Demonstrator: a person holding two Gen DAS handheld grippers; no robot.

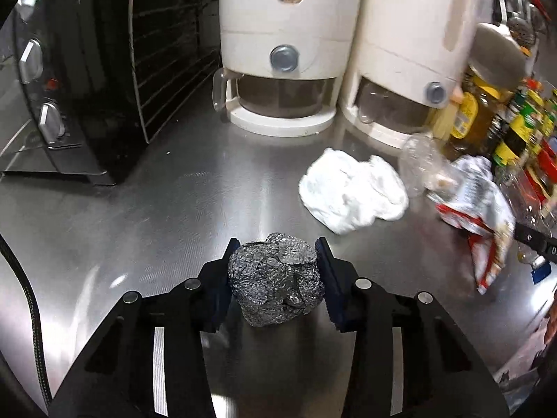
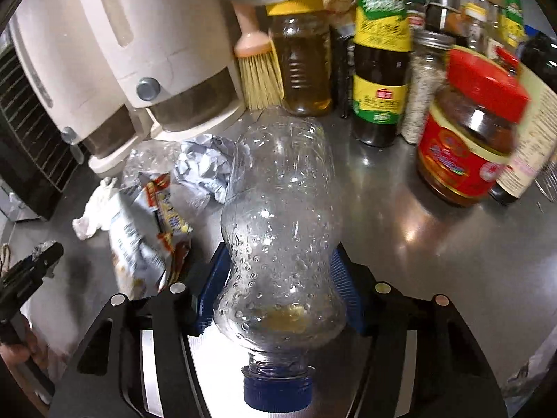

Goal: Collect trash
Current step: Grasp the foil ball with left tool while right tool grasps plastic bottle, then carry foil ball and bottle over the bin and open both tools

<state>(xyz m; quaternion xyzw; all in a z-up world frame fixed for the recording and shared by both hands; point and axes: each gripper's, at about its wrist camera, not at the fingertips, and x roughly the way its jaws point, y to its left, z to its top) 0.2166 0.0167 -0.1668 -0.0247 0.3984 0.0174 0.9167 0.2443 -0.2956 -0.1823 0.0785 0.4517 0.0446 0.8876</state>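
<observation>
A crumpled foil ball (image 1: 278, 282) rests on the steel counter (image 1: 174, 209) between the fingers of my left gripper (image 1: 276, 244), whose pads press on both its sides. My right gripper (image 2: 281, 248) is shut on a clear plastic bottle (image 2: 278, 209) with a blue cap (image 2: 276, 388); the cap points back at the camera. More trash lies between the two grippers: a white crumpled tissue (image 1: 351, 191), a torn snack wrapper (image 2: 146, 230), crumpled paper (image 2: 205, 170) and a scrap of clear plastic (image 2: 149, 160).
Two white dispensers (image 1: 278, 52) stand at the back, and a toaster oven (image 1: 52, 87) at the left. Oil and sauce bottles (image 2: 383, 52), a red-lidded jar (image 2: 470, 139) and a brush (image 2: 257, 69) crowd the back right.
</observation>
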